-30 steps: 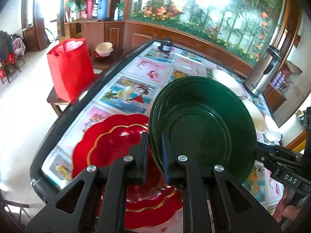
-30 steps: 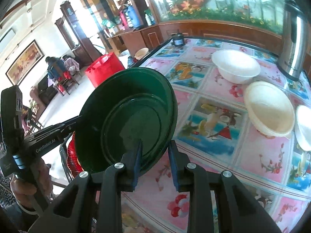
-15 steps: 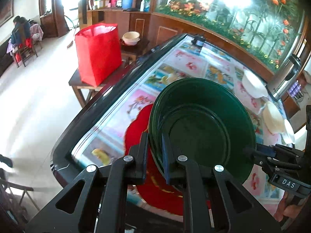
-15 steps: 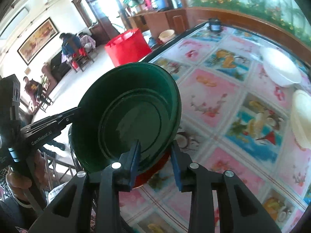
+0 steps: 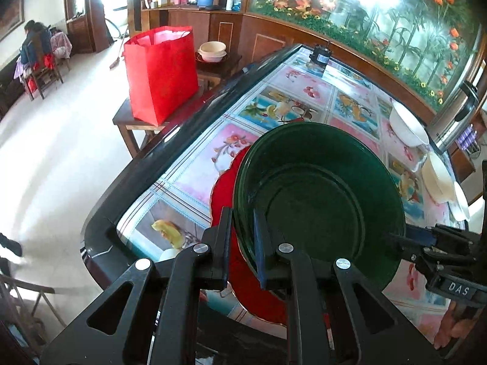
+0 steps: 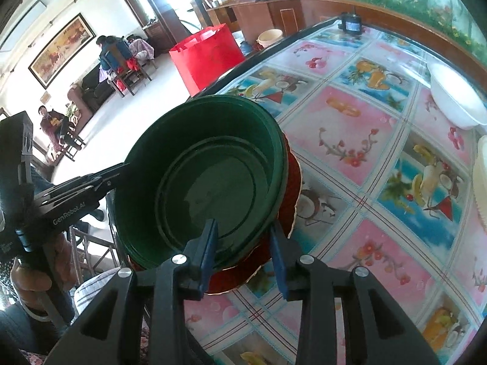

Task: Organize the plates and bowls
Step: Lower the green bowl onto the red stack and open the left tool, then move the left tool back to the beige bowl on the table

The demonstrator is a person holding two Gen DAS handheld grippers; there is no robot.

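Moved since a second ago: green bowl (image 5: 319,194) carried with both grippers toward the near left corner of the table (image 5: 194,140), now sitting over the red plate (image 5: 222,182), which shows only as a rim on the bowl's left and near sides; whether bowl rests fully on plate, cannot tell. Left gripper (image 5: 242,243): jaws nearly together, clamped on the bowl's near rim, one finger inside the wall, one outside. Right gripper (image 6: 243,249): jaws have just been opening; the bowl's rim lies between them, pads standing clear of it, nothing held. Right gripper also seen in the left view at the bowl's right edge, marked DAS. Table cover: fruit-and-drink picture tiles. White bowl (image 6: 456,103) on the far right; cream bowl (image 5: 438,176) nearer, beside it. Red bag (image 5: 161,73) on a small side table off the left edge. Steel flask (image 5: 456,112), far right.
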